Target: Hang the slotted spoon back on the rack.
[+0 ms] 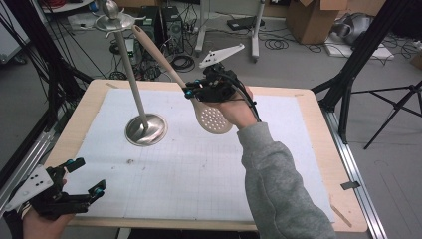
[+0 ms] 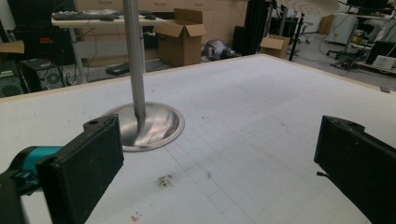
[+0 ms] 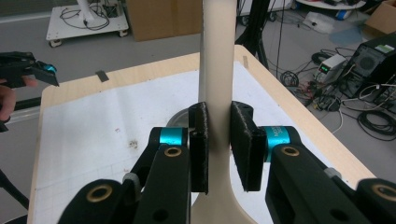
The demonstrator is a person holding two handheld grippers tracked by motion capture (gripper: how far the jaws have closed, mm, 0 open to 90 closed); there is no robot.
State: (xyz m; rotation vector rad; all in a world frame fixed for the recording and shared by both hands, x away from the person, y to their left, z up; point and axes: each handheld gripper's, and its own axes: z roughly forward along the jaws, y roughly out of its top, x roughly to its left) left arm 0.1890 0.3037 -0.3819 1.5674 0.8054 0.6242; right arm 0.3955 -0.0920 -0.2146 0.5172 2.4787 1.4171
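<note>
both claws point(image 1: 186, 92) are black with teal knuckles, brass screws, grey top plates; grey sweatshirt sleeve point(image 1: 278, 184) on the right arm

Stand point(image 1: 145, 129) on mat point(image 1: 199, 169), left-centre; spoon point(image 1: 199, 94) held right of stand pole.

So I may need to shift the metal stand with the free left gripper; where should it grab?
Grip the tall steel stand's thin upright pole low, from the near left side; the flat round base offers the fingers no edge.
</note>
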